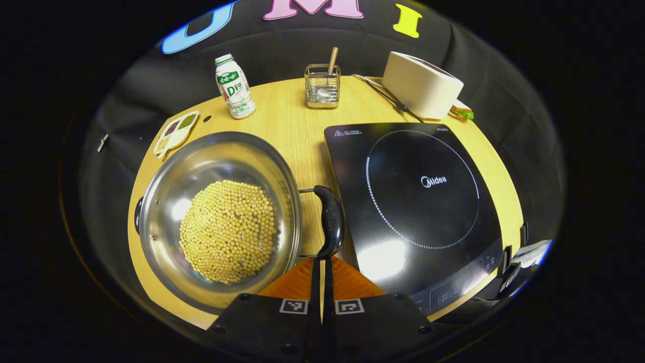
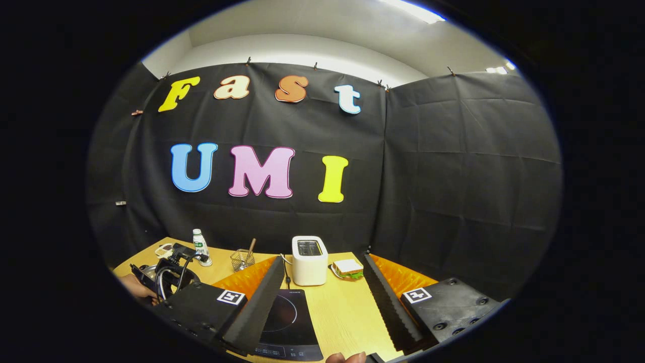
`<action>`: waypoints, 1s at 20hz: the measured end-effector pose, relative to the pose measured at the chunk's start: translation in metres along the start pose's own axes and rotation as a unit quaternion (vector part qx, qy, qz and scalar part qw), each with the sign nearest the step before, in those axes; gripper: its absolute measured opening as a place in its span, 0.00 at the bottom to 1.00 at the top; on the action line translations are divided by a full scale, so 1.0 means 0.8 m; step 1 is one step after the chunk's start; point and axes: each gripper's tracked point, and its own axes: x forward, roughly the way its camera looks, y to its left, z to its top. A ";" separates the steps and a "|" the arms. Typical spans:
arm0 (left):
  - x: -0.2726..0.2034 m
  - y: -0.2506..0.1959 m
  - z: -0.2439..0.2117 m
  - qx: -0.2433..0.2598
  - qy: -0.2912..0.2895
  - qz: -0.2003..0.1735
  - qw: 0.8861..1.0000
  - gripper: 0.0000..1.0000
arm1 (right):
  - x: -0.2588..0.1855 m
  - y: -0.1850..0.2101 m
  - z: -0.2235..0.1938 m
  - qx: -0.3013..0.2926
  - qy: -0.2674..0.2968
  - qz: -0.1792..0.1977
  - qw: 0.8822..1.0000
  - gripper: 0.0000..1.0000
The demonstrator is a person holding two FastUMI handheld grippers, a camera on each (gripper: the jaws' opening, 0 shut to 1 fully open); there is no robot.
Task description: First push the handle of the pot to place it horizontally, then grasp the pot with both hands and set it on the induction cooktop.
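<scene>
We find the pot (image 1: 219,219), a steel pan holding yellow beans (image 1: 229,232), standing on the near left of the counter (image 1: 292,126), just beside the induction cooktop (image 1: 418,201), which lies to its right. The pot's right handle (image 1: 330,222) appears to lie level, between the pot wall and the cooktop's left edge; we judge the push step done or nearly so. The lift with both hands is not yet done: the pot is not on the cooktop.

The left gripper (image 1: 321,267) has its jaws closed together with no gap, holding nothing, its tips at the near end of the handle. The right gripper (image 2: 322,297) is raised and level, jaws spread wide and empty, looking across the counter toward the booth wall.

Edges and room: the cooktop surface is bare. The gap between handle and cooktop edge is narrow, so the right-hand grasp has little side clearance. The pot's near rim sits close to the counter's near edge. A milk bottle (image 1: 235,86), a sectioned dish (image 1: 176,132), a wire holder (image 1: 322,86) and a toaster (image 1: 422,84) stand along the far side, well apart from the pot's path.
</scene>
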 end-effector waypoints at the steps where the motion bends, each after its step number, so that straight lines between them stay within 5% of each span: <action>1: 0.003 0.001 0.005 -0.001 -0.002 0.002 1.000 0.05 | -0.001 -0.001 0.000 0.000 0.001 -0.002 1.000 0.98; 7: -0.002 0.008 0.028 0.009 -0.038 0.015 0.999 0.05 | -0.004 -0.002 -0.002 -0.008 0.001 0.003 1.000 0.98; 13: -0.081 0.003 0.041 0.009 -0.149 -0.025 0.989 0.05 | -0.006 0.040 -0.008 -0.012 0.009 0.046 0.999 0.98; 17: -0.143 0.055 0.059 -0.028 -0.238 -0.035 0.970 0.48 | 0.015 0.097 -0.021 -0.005 0.031 0.092 0.995 0.98; 20: -0.172 0.126 0.063 -0.042 -0.273 0.001 0.961 0.97 | 0.026 0.155 -0.040 0.007 0.054 0.137 0.989 0.98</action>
